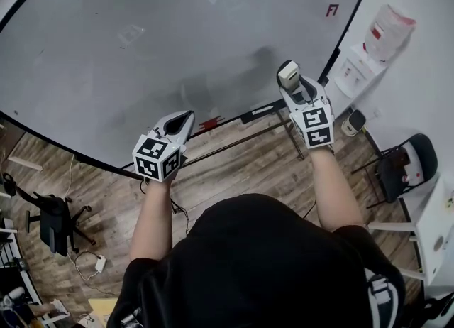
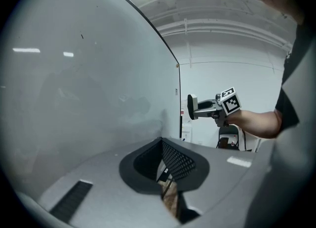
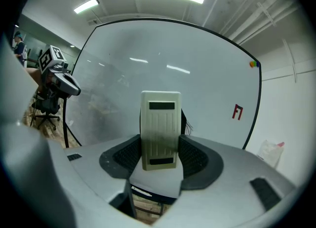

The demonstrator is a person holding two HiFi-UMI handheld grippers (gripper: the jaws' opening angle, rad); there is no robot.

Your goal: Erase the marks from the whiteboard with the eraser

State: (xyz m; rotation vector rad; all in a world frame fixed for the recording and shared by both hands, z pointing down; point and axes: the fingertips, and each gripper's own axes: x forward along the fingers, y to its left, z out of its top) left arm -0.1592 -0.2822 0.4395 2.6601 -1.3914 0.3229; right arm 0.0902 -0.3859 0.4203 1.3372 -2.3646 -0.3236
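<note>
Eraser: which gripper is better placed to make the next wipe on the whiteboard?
Right. The right gripper is shut on the cream rectangular eraser, held up facing the large white whiteboard. The left gripper is shut and empty.

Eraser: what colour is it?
Cream eraser, two dark slots; right gripper view shows it best.

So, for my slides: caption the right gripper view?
Right gripper holds the eraser before the whiteboard, red mark at right.
</note>
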